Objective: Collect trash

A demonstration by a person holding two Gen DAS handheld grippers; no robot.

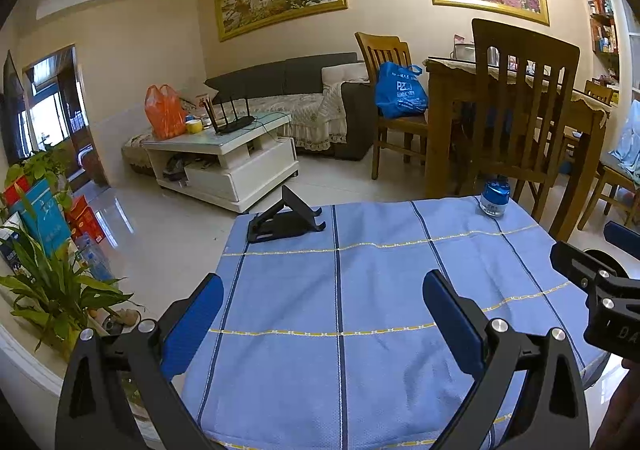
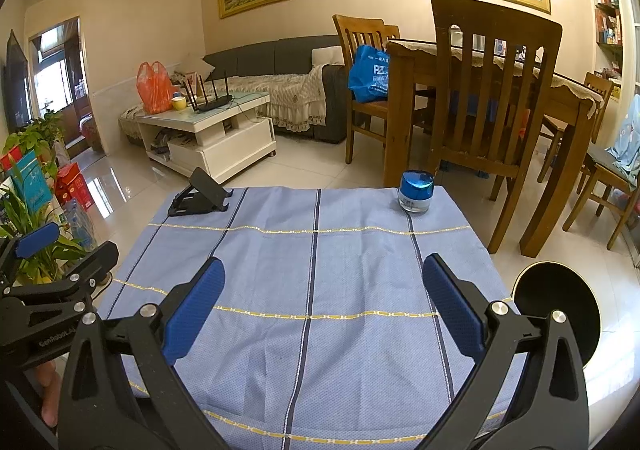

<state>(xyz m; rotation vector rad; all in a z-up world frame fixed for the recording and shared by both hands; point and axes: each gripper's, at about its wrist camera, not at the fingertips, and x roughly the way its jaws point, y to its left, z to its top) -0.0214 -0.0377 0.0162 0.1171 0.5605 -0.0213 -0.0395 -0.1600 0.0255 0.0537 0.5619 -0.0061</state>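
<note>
Blue checked cloth [image 2: 312, 290] covers the small table; no loose wrapper or scrap shows on it. Left to right: a black folding phone stand [image 2: 200, 195] at the far left corner, at about 11 o'clock from the right gripper; bare cloth through the middle; a small jar with a shiny blue lid [image 2: 416, 191] upright at the far right corner, at about 1 o'clock; a round black bin [image 2: 558, 310] off the table's right edge, at about 3 o'clock, mouth open. Left gripper [image 1: 324, 306] hangs over the near cloth, fingers spread wide, nothing between them. Right gripper [image 2: 324, 290] likewise released and empty. If the jar is the trash, which I cannot confirm, it lies ahead and right. Right hand looks nearer, both to jar and to bin. The jar's long axis is vertical, so a level side pinch suits.
</note>
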